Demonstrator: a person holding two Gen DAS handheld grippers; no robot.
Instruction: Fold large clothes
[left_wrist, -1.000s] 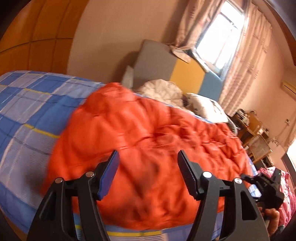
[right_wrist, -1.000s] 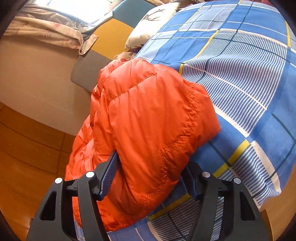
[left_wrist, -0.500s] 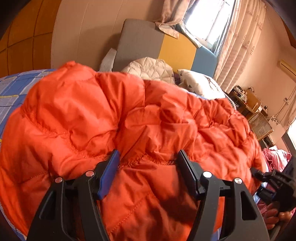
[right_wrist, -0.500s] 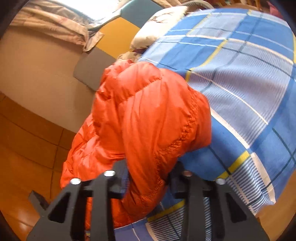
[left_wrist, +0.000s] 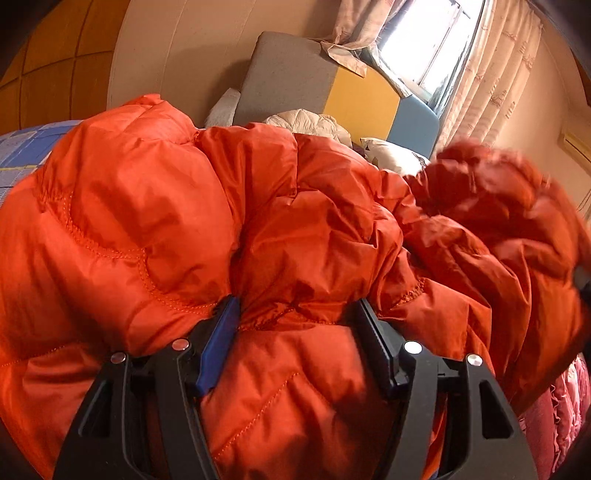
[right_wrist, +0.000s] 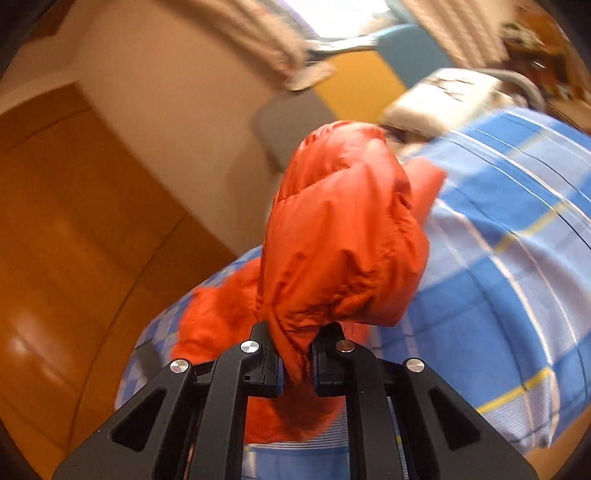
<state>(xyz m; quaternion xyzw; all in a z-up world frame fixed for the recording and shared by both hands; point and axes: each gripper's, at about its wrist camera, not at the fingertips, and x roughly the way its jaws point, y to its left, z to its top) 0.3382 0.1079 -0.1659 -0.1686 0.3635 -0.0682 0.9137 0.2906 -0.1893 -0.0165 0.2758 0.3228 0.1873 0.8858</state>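
The orange down jacket is glossy, thin-skinned nylon, puffed into fat quilted panels with curved stitch lines and fine crinkles where it bunches. In the left wrist view it swells up and fills the space ahead of and between the fingers of the left gripper, which stand wide apart, pressed into the padding with a broad fold lying between them; one finger carries a blue pad, the other a black ribbed one. To the right of those fingers a lifted lump of the same jacket is blurred. In the right wrist view the right gripper has its fingers drawn narrow, pinching a gathered, rope-like twist of the fabric, and a rounded bulge of jacket rises straight ahead of the fingertips, hiding part of the bed. The rest of the garment trails down to the left of and below the fingers onto the blue, white and yellow plaid bedsheet. Beyond the jacket stand a padded headboard in grey, yellow and blue blocks, a white pillow, a cream quilted bundle, and pale patterned curtains beside a bright window. Orange-brown wood panelling lies far to the left of the right fingers.
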